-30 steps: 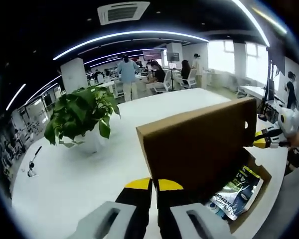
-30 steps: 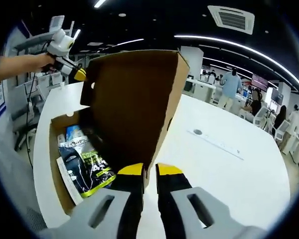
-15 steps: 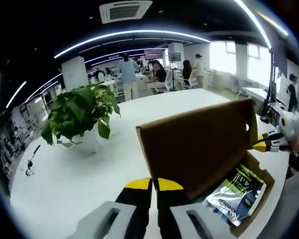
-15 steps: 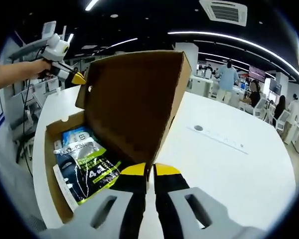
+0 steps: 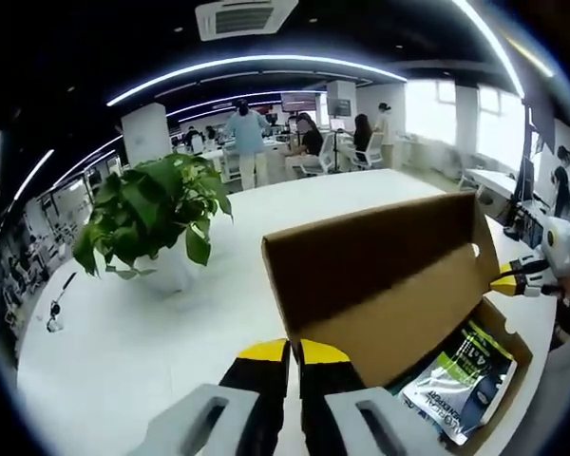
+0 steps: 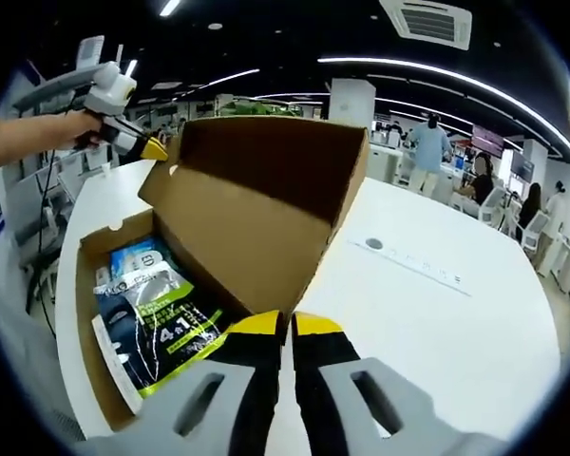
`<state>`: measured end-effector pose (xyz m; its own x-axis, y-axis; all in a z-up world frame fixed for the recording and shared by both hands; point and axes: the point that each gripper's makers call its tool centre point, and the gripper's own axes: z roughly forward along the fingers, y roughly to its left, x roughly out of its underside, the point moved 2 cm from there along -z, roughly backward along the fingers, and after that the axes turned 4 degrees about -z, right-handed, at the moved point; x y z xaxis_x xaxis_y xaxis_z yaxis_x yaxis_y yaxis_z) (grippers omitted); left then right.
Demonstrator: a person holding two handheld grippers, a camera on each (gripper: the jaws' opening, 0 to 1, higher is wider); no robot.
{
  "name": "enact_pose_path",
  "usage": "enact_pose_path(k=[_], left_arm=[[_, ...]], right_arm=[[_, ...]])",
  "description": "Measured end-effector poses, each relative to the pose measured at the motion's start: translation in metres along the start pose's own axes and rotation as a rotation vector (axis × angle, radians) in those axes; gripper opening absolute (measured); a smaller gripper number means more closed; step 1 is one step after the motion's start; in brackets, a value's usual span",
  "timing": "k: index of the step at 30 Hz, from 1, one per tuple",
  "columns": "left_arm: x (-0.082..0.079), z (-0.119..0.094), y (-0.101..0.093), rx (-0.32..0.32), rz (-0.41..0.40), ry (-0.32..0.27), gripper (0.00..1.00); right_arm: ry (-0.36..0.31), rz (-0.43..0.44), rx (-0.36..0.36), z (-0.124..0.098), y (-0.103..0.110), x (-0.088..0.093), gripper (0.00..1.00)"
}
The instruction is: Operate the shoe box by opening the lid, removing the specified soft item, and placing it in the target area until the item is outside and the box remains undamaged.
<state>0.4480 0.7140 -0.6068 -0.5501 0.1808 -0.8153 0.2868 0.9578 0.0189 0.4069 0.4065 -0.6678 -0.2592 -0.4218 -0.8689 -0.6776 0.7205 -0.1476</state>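
Wide white desk (image 5: 123,361) underneath it all, running off towards an office floor where people stand and sit at workstations far behind. On the desk sits the brown cardboard shoe box (image 6: 93,313), and its hinged lid (image 6: 256,218) is up, tilted back past upright so the plain inner face looks over the open tray; in the left gripper view the same lid (image 5: 380,275) rises like a wall just beyond the jaws. Inside the box lies the soft item, a flat plastic packet (image 6: 157,328) with dark, green and white print and a large "4" on it, flat on the bottom with a pale blue pack above it; from the other side the packet (image 5: 451,380) shows at the lower right, still within the box walls, so it is not out on the desk. The right gripper (image 6: 285,328) has its yellow-tipped jaws pressed close together at the near corner of the lid, and whether the cardboard edge is actually pinched between them I cannot tell. The left gripper (image 5: 294,353) has its jaws together too, at the lid's near lower edge, grip unclear. Left of the box, well apart, a leafy green potted plant (image 5: 152,214) stands in a white pot. Far left on the desk, a small dark object, too small to tell
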Motion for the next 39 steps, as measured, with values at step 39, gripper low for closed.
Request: enact_pose_path(k=[39], left_arm=[[0.061, 0.007, -0.009, -0.002, -0.158, 0.105, 0.02]], right_arm=[[0.051, -0.045, -0.015, 0.024, -0.015, 0.000, 0.03]])
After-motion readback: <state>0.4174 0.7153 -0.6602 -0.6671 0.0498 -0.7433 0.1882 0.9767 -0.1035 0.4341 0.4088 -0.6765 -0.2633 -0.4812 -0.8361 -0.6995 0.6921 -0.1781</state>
